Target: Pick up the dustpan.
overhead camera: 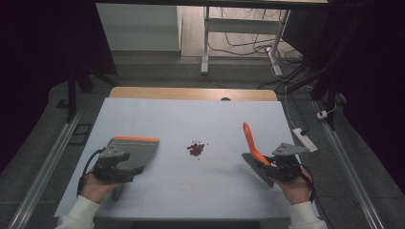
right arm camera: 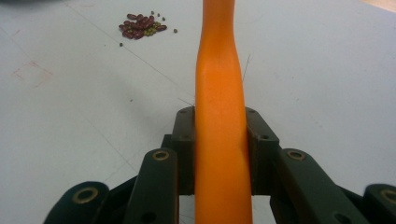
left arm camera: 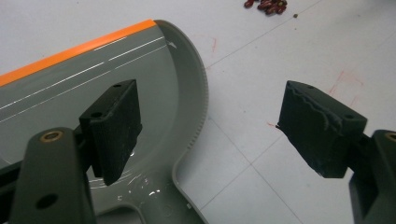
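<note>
High view first, from my left: my left gripper (overhead camera: 114,167) hangs released over the grey dustpan (overhead camera: 136,152), jaws spread, one above the pan and one off its edge, likely lined up to take the handle. Between both tools lies the little pile of beans (overhead camera: 196,149) on the white table (overhead camera: 191,119), nothing blocking it. My right gripper (overhead camera: 282,167) is clenched on the orange brush (overhead camera: 253,145) handle, bristles down, ready for sweeping.

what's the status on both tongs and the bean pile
Left tongs open over grey dustpan. Right tongs shut on orange brush handle. Bean pile between them, loose on table, nothing blocking.
</note>
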Motion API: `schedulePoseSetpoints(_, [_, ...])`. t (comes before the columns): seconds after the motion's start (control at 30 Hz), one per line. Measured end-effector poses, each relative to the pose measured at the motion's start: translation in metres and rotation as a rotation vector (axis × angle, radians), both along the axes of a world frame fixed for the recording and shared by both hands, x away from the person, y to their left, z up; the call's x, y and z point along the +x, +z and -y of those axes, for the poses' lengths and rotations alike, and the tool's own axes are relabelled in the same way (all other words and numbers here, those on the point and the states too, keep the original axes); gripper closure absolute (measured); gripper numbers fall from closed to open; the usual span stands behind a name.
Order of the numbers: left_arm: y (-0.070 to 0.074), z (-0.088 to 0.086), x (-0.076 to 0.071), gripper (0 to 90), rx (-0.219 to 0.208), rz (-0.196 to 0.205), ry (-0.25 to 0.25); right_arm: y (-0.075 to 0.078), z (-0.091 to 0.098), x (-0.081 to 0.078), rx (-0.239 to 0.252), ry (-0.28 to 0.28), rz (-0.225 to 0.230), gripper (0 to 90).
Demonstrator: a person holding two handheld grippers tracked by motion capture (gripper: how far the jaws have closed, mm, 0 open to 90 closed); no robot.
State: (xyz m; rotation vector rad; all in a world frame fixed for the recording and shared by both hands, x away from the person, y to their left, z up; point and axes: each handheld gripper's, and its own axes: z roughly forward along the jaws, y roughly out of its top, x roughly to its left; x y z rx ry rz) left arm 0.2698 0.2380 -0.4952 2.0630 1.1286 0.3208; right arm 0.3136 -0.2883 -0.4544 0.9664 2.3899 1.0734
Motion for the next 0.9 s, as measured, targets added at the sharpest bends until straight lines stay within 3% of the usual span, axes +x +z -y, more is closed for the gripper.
schedulePoseSetpoints(0.43, [0.005, -0.001, -0.004, 21.7, -0.002, 0.008, -0.003, -0.001, 0.0, 0.0, -0.017, -0.012, -0.002, 70.1])
schedulePoseSetpoints(0.9, [0.013, 0.001, -0.009, 21.7, 0.011, 0.02, 0.003, 0.002, 0.002, 0.001, -0.004, -0.017, 0.009, 70.0])
